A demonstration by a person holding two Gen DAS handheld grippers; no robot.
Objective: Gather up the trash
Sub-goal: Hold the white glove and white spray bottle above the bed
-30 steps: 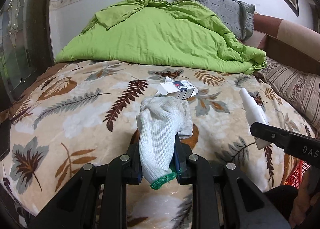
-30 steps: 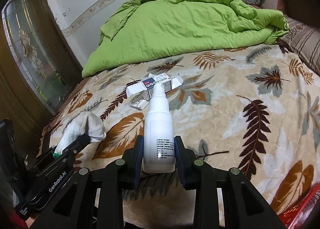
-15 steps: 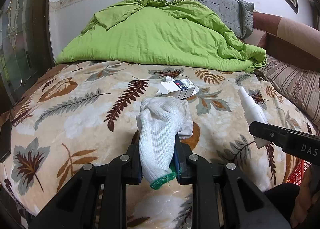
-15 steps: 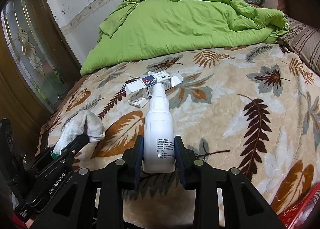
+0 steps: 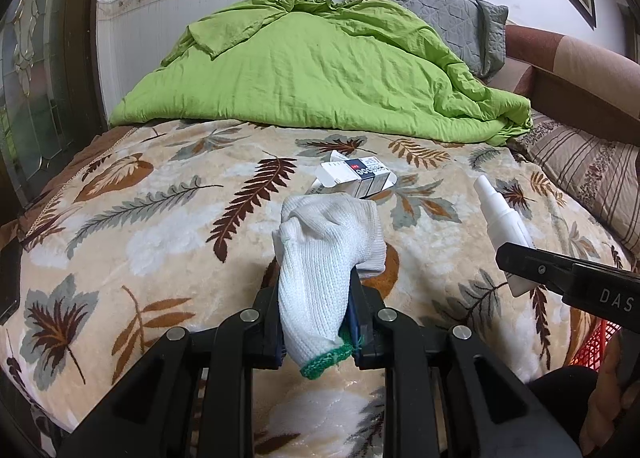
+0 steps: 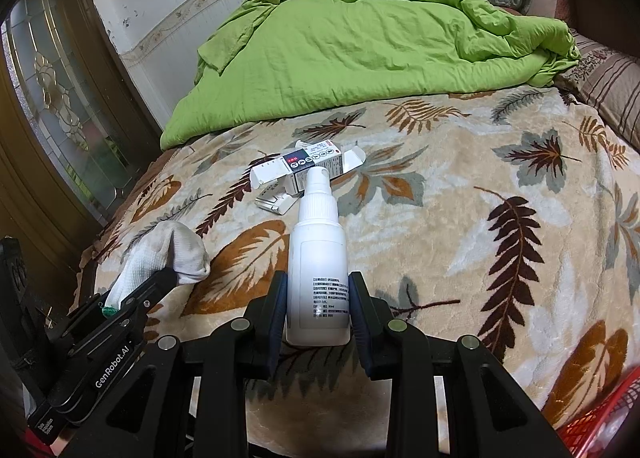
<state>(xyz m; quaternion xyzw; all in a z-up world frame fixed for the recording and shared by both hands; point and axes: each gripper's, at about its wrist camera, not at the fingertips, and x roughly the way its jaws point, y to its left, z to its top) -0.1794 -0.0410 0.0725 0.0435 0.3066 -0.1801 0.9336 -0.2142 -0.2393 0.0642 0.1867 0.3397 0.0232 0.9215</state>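
My left gripper is shut on a white knit glove with a green cuff, held just above the leaf-patterned bedspread. My right gripper is shut on a white spray bottle, nozzle pointing forward. The bottle and right gripper show at the right of the left wrist view. The glove and left gripper show at the lower left of the right wrist view. An opened white medicine box lies on the bedspread ahead; it also shows in the right wrist view, with a folded leaflet beside it.
A crumpled green quilt and a grey pillow lie at the far end of the bed. A striped pillow is at the right. A red basket sits at the lower right edge. A glass-panelled wooden door stands left.
Both grippers have drawn back slightly from the box, still holding the glove and the bottle. The box and leaflet have not moved.
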